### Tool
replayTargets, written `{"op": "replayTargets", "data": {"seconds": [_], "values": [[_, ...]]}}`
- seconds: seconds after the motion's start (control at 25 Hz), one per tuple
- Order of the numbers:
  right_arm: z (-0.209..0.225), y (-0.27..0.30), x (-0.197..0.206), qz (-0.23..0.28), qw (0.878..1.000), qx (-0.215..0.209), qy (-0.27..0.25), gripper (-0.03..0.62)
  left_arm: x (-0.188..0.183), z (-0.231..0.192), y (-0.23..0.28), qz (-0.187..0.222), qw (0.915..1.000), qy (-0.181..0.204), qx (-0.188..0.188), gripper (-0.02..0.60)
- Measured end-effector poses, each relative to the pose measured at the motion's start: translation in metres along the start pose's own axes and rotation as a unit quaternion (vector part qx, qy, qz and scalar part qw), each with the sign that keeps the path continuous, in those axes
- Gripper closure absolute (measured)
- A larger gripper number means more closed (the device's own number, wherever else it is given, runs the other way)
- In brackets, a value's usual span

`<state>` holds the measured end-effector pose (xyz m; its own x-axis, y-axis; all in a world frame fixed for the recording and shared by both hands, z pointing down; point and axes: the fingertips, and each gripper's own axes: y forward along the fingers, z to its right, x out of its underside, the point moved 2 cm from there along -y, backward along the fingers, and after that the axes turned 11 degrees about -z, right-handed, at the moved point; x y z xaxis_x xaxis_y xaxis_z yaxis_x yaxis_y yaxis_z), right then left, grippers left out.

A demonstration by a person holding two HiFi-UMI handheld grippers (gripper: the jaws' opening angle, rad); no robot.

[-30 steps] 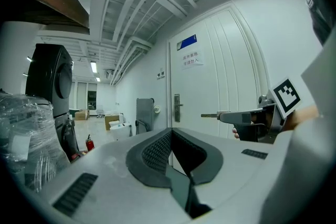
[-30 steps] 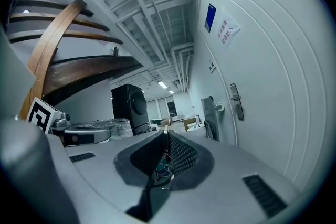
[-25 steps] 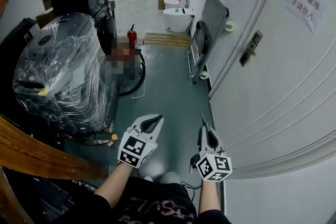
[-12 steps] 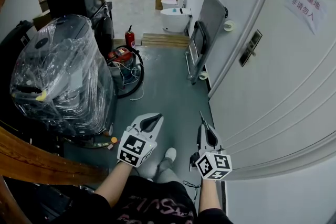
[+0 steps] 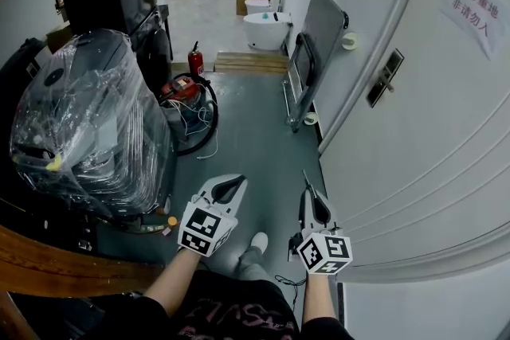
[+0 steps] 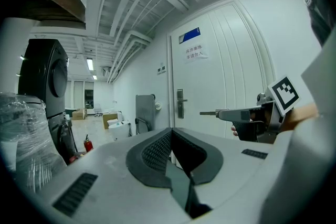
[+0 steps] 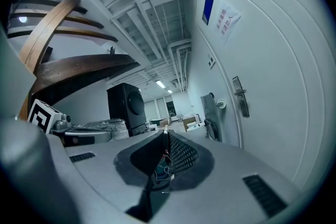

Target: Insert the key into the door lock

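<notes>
The white door (image 5: 446, 163) fills the right of the head view, with its lock plate and lever handle (image 5: 383, 78) well ahead of both grippers. My right gripper (image 5: 306, 187) is shut on a thin metal key (image 5: 304, 175) that sticks out forward past its tips. From the left gripper view the key (image 6: 208, 112) juts left from the right gripper (image 6: 227, 113), short of the lock (image 6: 180, 103). In the right gripper view the jaws (image 7: 165, 134) pinch the key edge-on, and the lock (image 7: 240, 95) is far off to the right. My left gripper (image 5: 239, 181) is shut and holds nothing.
A plastic-wrapped machine (image 5: 88, 115) stands at the left, with a red vacuum and its hose (image 5: 185, 91) beyond it. A folded trolley (image 5: 315, 52) leans on the wall past the door frame. A paper sign (image 5: 472, 5) is on the door. A curved wooden rail (image 5: 64, 259) crosses the lower left.
The person has stepped forward along the corridor, so the door lock and trolley sit a little closer. Both grippers keep the same pose and closure.
</notes>
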<state>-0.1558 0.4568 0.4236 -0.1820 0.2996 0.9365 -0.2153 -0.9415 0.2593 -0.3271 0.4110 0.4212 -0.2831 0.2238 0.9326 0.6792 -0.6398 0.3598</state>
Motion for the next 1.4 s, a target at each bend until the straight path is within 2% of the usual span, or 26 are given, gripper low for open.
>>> {"op": "replayTargets", "data": {"seconds": [0.64,1.04,1.4], "values": [[0.077,0.086,-0.014,-0.017,0.999,0.021,0.020,0.516,-0.012,-0.038,0.116,-0.030,0.9993,-0.011,0.020,0.569],[0.135,0.154,-0.064,-0.004,1.000,0.017,0.005,0.516,-0.061,-0.069,0.206,-0.021,0.9996,0.000,0.019,0.569],[0.165,0.199,-0.079,-0.012,1.000,0.010,0.011,0.516,-0.073,-0.094,0.248,-0.023,0.9997,-0.008,0.004,0.569]]}}
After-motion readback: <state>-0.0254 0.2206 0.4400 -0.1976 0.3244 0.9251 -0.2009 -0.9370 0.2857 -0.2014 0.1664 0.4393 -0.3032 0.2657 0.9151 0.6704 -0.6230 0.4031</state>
